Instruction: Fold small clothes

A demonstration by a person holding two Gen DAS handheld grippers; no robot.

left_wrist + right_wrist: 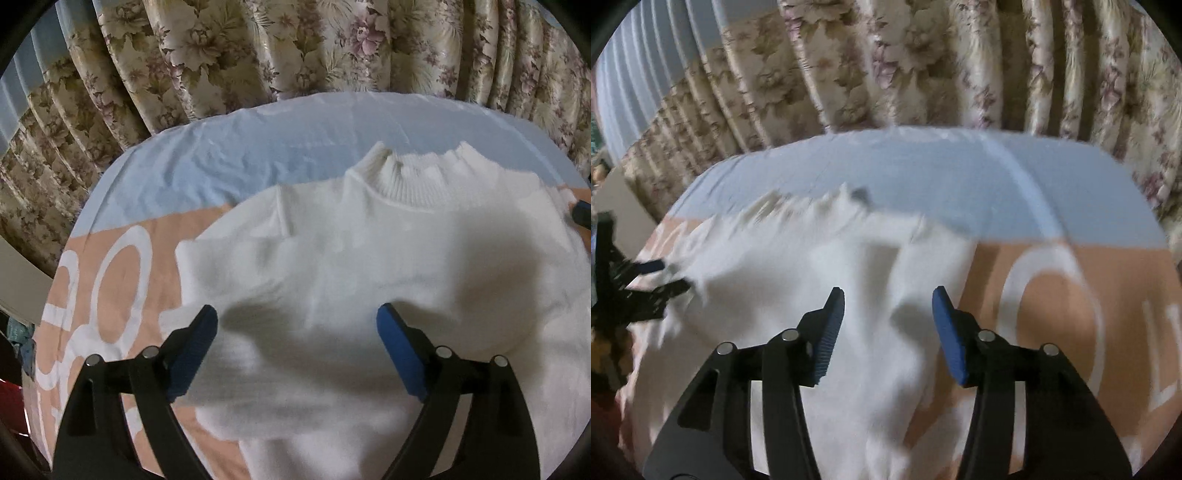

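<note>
A small white knit sweater with a ribbed collar lies flat on a peach and light blue sheet. Its left sleeve is folded in over the body. My left gripper is open and empty, hovering over the sweater's left side. My right gripper is open and empty above the sweater's right edge. The left gripper also shows at the left edge of the right wrist view. The right wrist view is blurred.
The sheet has large white ring and letter prints. Floral curtains hang close behind the far edge of the surface. Dark and red items sit off the left edge.
</note>
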